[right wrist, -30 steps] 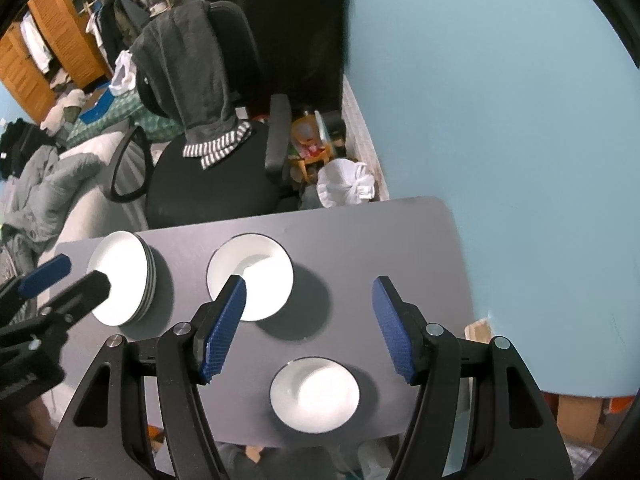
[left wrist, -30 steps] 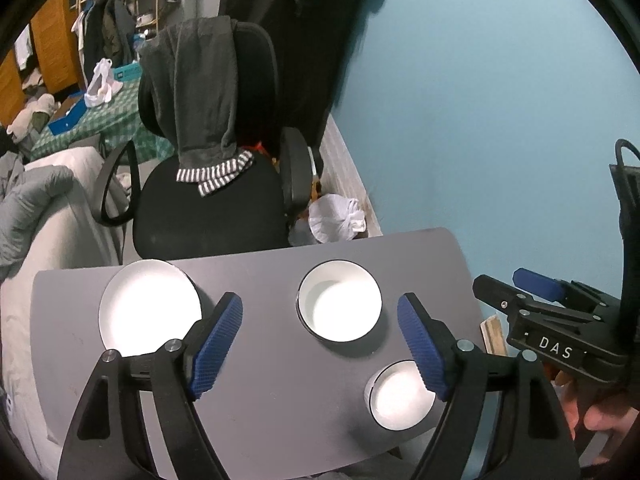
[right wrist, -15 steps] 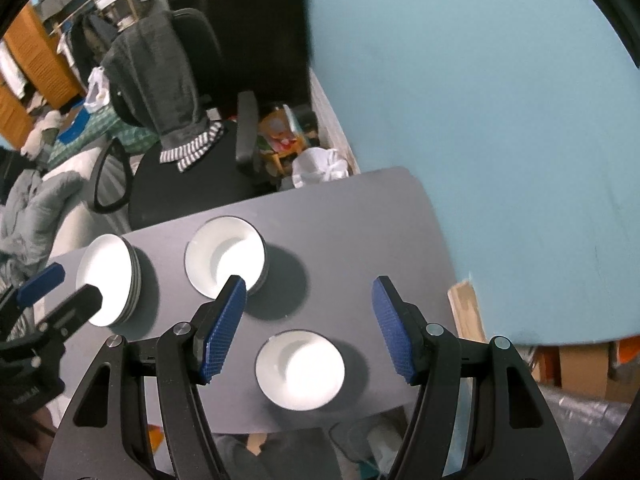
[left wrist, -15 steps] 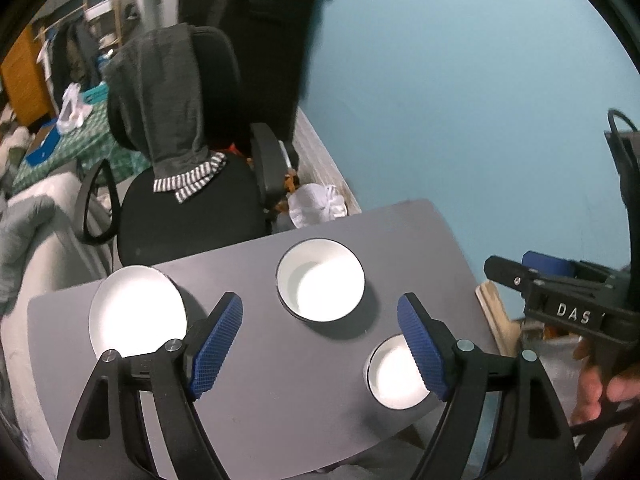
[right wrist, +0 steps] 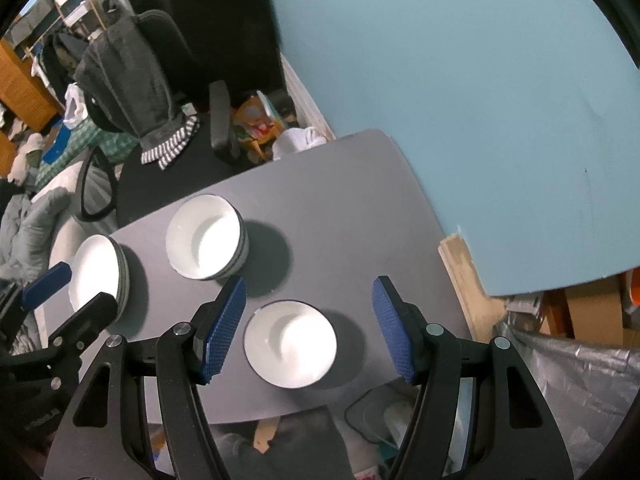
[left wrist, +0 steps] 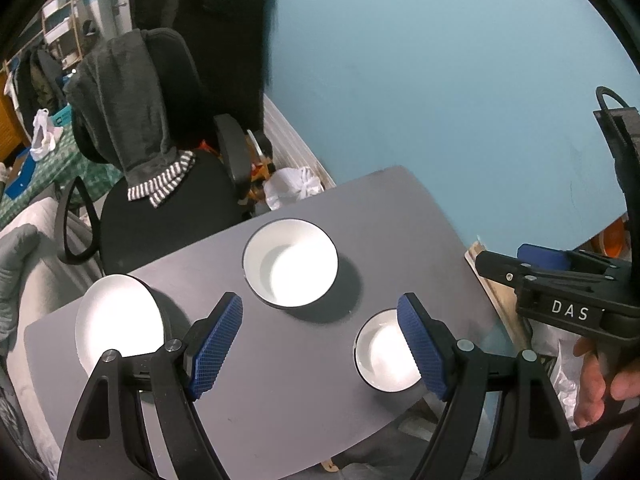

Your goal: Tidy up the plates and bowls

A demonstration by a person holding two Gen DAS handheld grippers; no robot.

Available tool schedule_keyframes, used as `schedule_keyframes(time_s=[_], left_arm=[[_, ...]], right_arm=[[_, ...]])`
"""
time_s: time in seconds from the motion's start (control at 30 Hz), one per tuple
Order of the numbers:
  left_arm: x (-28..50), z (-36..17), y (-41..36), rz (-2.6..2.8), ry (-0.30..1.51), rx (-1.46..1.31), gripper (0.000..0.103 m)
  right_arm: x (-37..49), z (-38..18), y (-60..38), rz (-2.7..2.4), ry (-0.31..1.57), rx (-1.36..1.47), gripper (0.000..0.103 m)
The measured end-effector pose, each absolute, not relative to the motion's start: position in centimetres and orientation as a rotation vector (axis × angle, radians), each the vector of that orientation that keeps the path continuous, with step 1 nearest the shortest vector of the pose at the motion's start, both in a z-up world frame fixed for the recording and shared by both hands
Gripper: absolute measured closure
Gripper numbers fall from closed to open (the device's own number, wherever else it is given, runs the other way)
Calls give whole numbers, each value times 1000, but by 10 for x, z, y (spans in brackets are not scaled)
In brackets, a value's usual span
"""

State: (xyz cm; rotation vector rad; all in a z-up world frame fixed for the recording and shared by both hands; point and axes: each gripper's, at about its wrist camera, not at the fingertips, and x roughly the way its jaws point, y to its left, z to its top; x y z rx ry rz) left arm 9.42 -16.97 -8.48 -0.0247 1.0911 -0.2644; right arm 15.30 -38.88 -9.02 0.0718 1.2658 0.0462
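Observation:
Three sets of white dishes stand on a grey table (left wrist: 288, 376): a stack of plates (left wrist: 120, 320) at the left, a stack of large dark-rimmed bowls (left wrist: 290, 268) in the middle, and one small bowl (left wrist: 384, 356) near the front edge. My left gripper (left wrist: 320, 344) hangs open above the table between the plates and the small bowl, holding nothing. From the right wrist view, my right gripper (right wrist: 308, 330) is open over the small bowl (right wrist: 290, 344), its pads clear of the rim. The bowl stack (right wrist: 204, 236) and the plates (right wrist: 98, 272) lie to its left.
A black office chair (left wrist: 160, 208) draped with a grey garment stands behind the table. A blue wall (left wrist: 440, 80) runs along the right. White bags (left wrist: 292, 186) and clutter lie on the floor. A hand (left wrist: 600, 380) holds the right gripper (left wrist: 516, 260). The left gripper (right wrist: 68, 300) shows at the left edge.
Both grippers have come a little lower and nearer the table while rolling, so the table now looks tilted. The small bowl has come up between the right pads. Both jaws keep their width.

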Motion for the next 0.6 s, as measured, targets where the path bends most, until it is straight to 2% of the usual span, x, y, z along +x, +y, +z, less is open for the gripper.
schedule_keyframes(time_s=[0.6], left_arm=[[101, -139, -193, -319, 1195, 47, 22]], right_arm=[[130, -132, -414, -26, 1347, 133, 39]])
